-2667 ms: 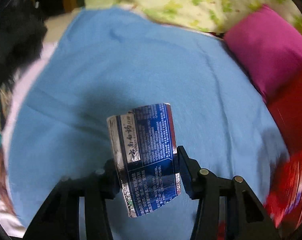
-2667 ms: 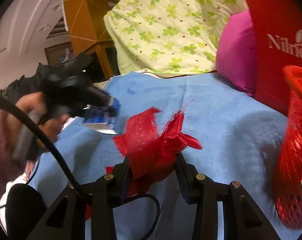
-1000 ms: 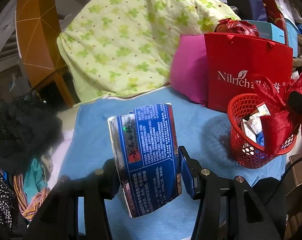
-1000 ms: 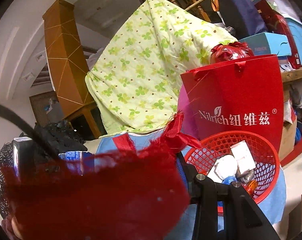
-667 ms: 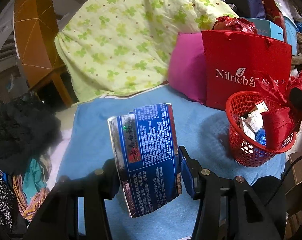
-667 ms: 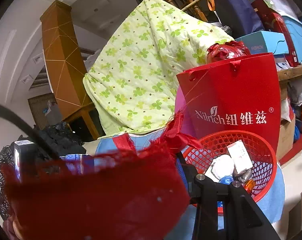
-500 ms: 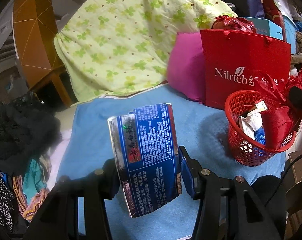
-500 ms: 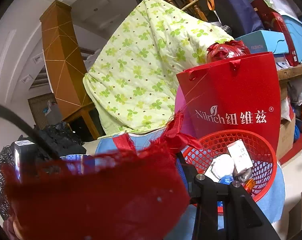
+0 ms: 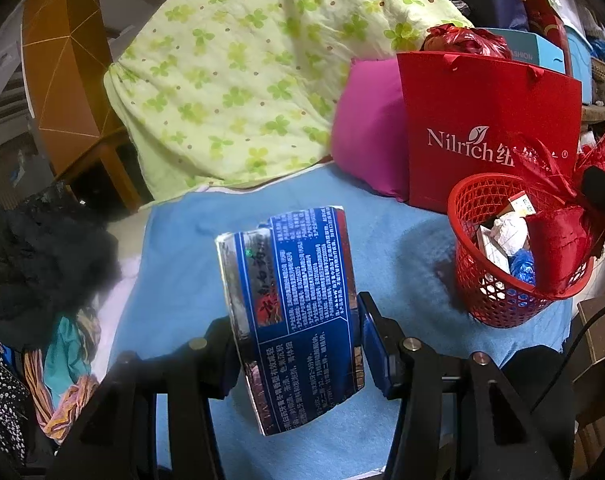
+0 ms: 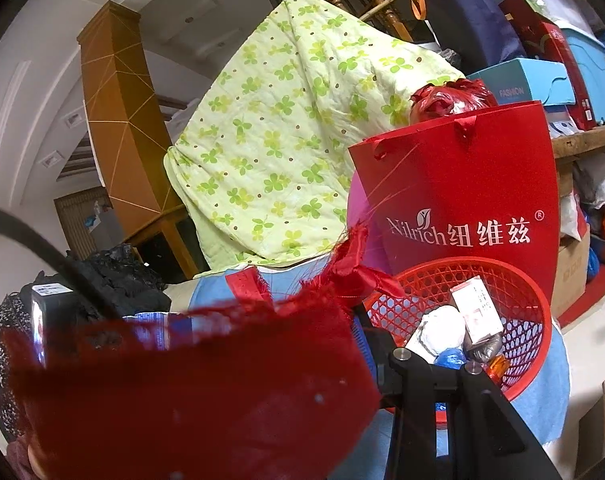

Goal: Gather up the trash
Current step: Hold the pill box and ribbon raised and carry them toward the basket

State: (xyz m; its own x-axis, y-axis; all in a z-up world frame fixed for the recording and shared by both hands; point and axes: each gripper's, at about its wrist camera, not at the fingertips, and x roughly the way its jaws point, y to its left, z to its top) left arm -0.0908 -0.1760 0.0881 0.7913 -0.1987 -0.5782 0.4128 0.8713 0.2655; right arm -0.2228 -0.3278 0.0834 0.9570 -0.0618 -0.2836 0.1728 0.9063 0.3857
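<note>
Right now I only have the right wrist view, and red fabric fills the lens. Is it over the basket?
Observer: Yes. In the left wrist view the red cloth hangs over the right side of the red basket, overlapping its rim.
Operator: What is the left side holding?
Observer: The left claw is shut on a blue and silver wrapper, held upright.
Operator: Is that over the basket too?
Observer: No. It is above the blue blanket, left of the basket.

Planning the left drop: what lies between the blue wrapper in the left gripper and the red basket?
Only bare blue cloth, per the left wrist view; nothing lies between the blue wrapper and the red basket.
</note>
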